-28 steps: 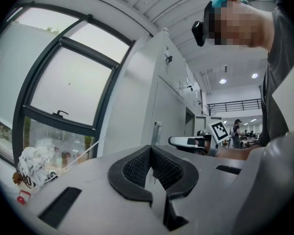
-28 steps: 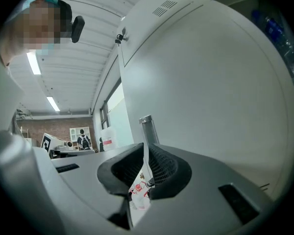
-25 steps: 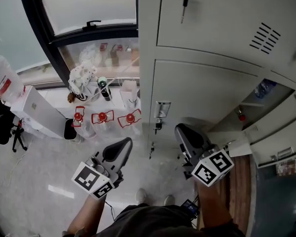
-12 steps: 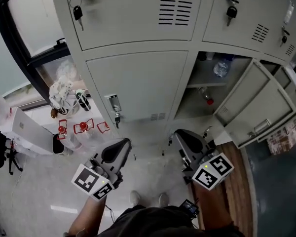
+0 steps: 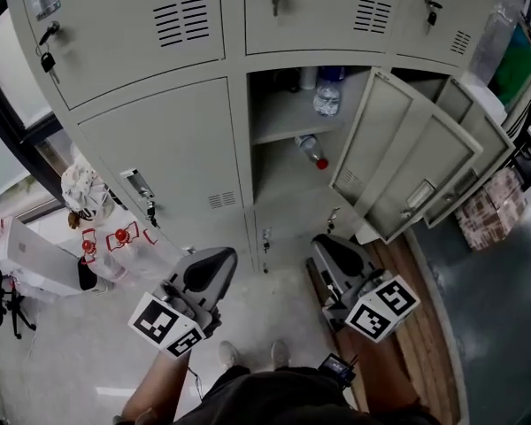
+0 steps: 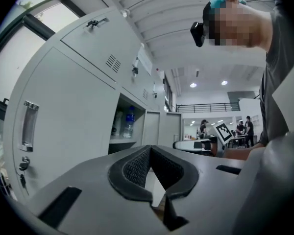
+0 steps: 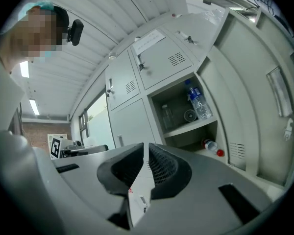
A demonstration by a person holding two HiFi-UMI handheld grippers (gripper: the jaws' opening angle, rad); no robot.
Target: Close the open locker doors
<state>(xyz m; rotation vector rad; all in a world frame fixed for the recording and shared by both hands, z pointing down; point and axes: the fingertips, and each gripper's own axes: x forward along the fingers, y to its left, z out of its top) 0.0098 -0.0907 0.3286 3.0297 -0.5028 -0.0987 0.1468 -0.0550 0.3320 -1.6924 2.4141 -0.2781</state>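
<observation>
Grey steel lockers fill the wall ahead, and two doors on the right side stand open. The near door hangs at the right edge of an open compartment and sticks out toward the person. The second door stands just behind it, further right, at much the same angle. Inside the compartment one bottle stands on the shelf and a red-capped bottle lies below it.

Both grippers are low over the floor, well short of the lockers and touching nothing. The left gripper has its jaws closed tip to tip with nothing between them. The right gripper has its jaws drawn together to a thin slit, also empty.

The near door lies ahead and to the right of the right gripper, its long axis upright and its free edge turned back toward the person. The right gripper is clearly the nearer one. The left gripper points at the closed lockers left of the compartment.

The next move therefore looks like the right gripper's. It would go forward and to the right, meet the door near its free edge, and press it leftward so it swings over the compartment. Closed jaws should do for a push. The second door sits further right and would likely need a longer reach.
</observation>
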